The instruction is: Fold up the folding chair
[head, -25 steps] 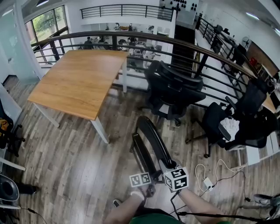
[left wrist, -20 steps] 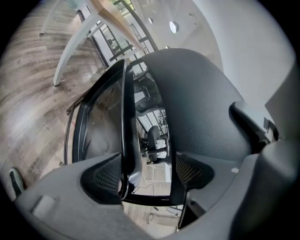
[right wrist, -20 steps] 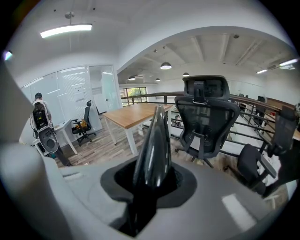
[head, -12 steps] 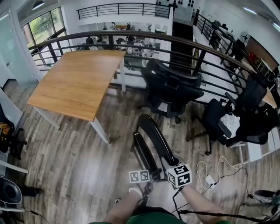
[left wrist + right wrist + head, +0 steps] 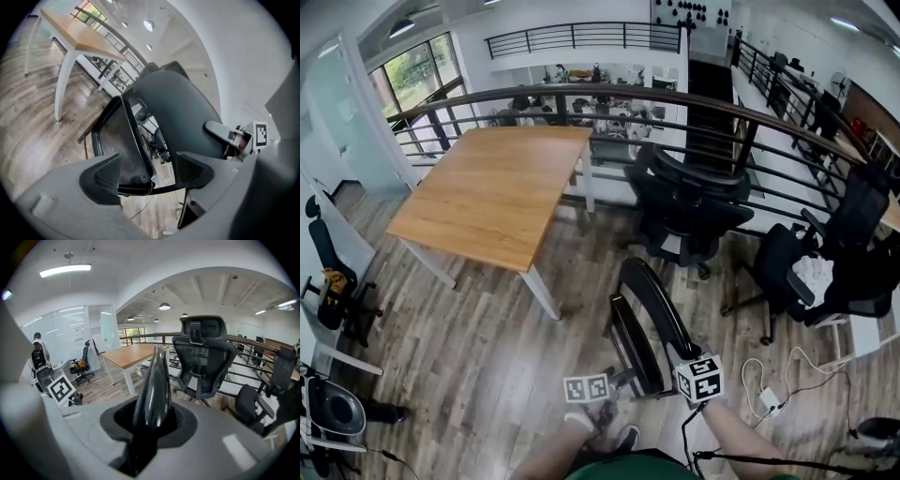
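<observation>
The black folding chair (image 5: 647,314) stands on the wooden floor just in front of me, its seat (image 5: 630,342) swung up close to the glossy backrest (image 5: 654,302). My right gripper (image 5: 677,356) is shut on the backrest's top edge, and in the right gripper view (image 5: 149,420) that edge (image 5: 154,380) rises between the jaws. My left gripper (image 5: 621,380) is open at the seat's near end. In the left gripper view (image 5: 146,173) the seat's rim (image 5: 140,164) passes between the pads (image 5: 101,176) without touching them.
A wooden table (image 5: 497,187) stands to the left, with black office chairs (image 5: 689,202) and a curved railing (image 5: 609,94) behind the folding chair. Another office chair (image 5: 825,272) is at the right. A white cable and adaptor (image 5: 767,398) lie on the floor. My feet (image 5: 619,439) are below.
My left gripper has shifted to the left of the seat's near end, risen and rolled a little. The right gripper keeps its hold on the backrest. The head view has panned.
</observation>
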`<state>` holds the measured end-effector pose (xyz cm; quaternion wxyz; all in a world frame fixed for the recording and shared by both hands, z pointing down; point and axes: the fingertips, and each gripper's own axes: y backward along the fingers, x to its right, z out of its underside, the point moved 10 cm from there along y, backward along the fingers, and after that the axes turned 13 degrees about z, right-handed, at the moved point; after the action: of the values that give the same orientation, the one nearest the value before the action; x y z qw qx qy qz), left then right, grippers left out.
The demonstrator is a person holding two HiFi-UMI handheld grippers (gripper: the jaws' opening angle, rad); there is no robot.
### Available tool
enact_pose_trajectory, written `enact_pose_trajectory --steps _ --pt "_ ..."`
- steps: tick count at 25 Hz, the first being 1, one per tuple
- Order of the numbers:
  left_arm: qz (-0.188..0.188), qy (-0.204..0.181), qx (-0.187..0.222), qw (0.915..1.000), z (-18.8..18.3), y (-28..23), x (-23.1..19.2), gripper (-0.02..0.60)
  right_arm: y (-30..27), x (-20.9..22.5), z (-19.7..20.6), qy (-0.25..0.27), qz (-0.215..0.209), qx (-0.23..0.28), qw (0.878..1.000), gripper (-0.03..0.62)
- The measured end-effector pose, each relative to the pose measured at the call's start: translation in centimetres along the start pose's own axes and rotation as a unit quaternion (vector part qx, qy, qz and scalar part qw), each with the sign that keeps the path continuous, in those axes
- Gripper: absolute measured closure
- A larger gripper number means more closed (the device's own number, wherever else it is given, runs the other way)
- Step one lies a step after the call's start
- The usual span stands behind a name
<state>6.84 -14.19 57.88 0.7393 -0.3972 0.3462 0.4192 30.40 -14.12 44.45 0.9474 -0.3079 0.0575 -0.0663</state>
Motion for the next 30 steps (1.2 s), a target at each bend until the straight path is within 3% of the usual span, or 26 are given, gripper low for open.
enact_pose_trajectory --steps 5,12,18,22,30 --pt "-0.011 -0.059 0.049 0.997 -3.3 6.6 3.0 0.216 0.1 0.3 0.1 -0.001 0.002 0.002 1.0 0.502" --pt "-0.012 -0.122 0.114 0.9859 -6.9 14.0 6.7 0.227 0.1 0.5 0.1 0.001 0.002 0.0 1.0 0.502" --pt "-0.008 -0.203 0.145 0.9684 -8.4 18.5 10.8 0.422 0.4 0.4 0.1 0.006 0.008 -0.002 1.0 0.499" --pt "-0.014 -0.256 0.145 0.9557 -8.8 20.3 13.1 0.451 0.5 0.3 -0.1 0.009 0.011 -0.006 1.0 0.496" --pt "-0.024 -0.264 0.157 0.9514 -8.0 22.3 13.4 0.454 0.5 -0.9 0.0 0.015 0.018 -0.006 1.0 0.497"
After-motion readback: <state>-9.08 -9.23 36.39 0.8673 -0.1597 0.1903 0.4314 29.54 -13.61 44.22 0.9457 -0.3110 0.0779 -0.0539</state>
